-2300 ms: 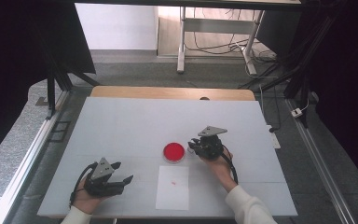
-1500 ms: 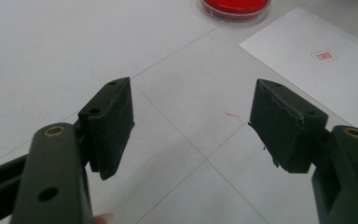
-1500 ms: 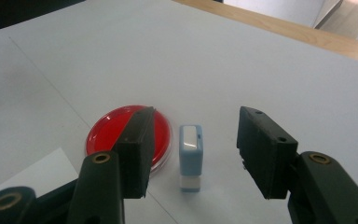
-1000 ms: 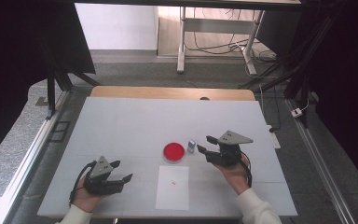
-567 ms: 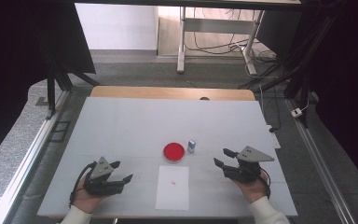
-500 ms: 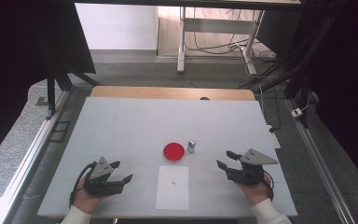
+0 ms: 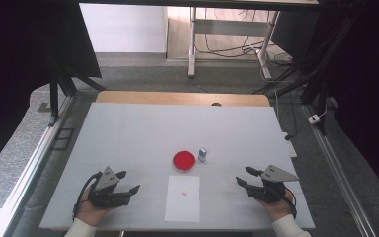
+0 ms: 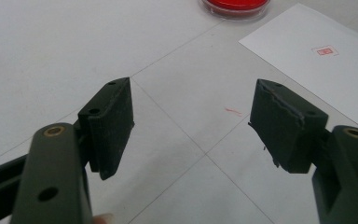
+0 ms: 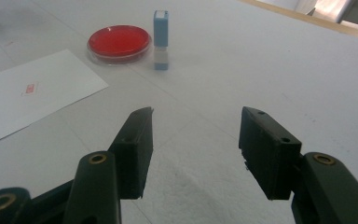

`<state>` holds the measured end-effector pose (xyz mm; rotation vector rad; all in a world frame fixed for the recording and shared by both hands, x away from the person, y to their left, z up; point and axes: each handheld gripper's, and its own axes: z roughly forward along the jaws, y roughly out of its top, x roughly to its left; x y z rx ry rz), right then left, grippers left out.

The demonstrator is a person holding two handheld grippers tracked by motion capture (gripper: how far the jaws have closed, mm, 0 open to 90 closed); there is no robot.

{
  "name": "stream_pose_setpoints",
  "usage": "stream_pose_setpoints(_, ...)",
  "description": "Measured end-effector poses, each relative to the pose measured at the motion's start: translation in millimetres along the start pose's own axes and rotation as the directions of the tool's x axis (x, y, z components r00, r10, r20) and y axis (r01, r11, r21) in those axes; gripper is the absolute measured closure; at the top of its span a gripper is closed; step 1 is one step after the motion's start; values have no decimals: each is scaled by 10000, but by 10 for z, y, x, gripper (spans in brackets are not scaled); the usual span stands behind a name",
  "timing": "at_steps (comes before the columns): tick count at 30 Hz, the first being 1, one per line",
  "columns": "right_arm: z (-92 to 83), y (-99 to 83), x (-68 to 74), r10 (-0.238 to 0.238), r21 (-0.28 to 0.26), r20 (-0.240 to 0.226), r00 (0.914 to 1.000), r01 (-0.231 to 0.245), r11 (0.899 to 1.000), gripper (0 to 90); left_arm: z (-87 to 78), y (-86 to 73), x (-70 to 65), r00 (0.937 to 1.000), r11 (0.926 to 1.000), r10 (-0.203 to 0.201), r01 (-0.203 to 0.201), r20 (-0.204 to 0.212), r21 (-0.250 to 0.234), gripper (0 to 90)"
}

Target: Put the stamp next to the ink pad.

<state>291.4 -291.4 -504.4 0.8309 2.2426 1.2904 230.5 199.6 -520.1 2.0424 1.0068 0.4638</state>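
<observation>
A small blue-and-clear stamp (image 7: 203, 154) (image 9: 161, 39) stands upright on the white table, just right of a round red ink pad (image 7: 184, 160) (image 9: 119, 42) (image 8: 235, 6). In front of the pad lies a white sheet of paper (image 7: 183, 198) (image 9: 28, 100) (image 8: 324, 74) bearing a small red stamp mark (image 8: 324, 50). My right gripper (image 7: 244, 177) (image 9: 193, 149) rests open near the table's front right, well right of the stamp, with nothing between its jaws. Near the front left, my left gripper (image 7: 127, 181) (image 8: 191, 126) is open and empty, low over the table.
The white table (image 7: 138, 133) has a wooden strip along its far edge (image 7: 177, 98). Metal rails (image 7: 27, 163) run along both sides. A white plug strip (image 7: 291, 147) lies at the right edge. Beyond the table stand a desk frame and cables (image 7: 227, 44).
My right gripper has let go of the stamp, left it standing beside the ink pad, and drawn back toward the front right of the table. The left gripper has stayed put.
</observation>
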Motion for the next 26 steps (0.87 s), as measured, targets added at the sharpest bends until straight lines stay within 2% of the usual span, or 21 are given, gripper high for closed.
stream_pose_setpoints(26,8,2,-10,39,34,-167,9999,-39,10000,447,-3,-8,3,10000,10000,-22,22,-63,-5,301)
